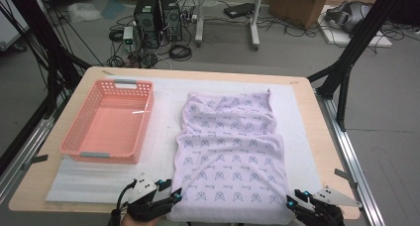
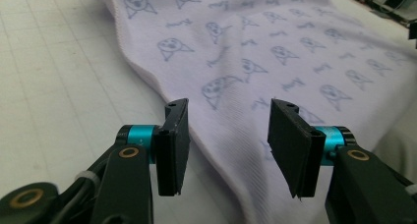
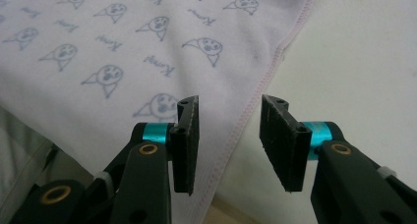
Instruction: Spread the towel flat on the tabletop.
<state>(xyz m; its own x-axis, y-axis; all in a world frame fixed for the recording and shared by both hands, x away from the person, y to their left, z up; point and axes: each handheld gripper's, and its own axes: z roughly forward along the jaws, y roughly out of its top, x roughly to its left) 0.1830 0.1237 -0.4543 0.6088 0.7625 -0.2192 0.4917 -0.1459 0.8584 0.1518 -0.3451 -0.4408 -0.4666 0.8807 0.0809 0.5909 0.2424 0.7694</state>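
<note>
Two black two-jaw grippers sit at the near table edge in the high view: left gripper at the near-left corner of a pale lilac rectangular cloth printed with small grey cartoon faces, right gripper at its near-right corner. Cloth lies flat, lengthwise, on a white padded mat; a salmon-pink perforated plastic basket stands to its left, apart from it. Left gripper view: left gripper has jaws apart, nothing pinched; cloth's ribbed edge runs under the gap, mat beside it. Right gripper view: right gripper also parted, pads clear of fabric; cloth's pink-stitched hem passes below between the jaws.
</note>
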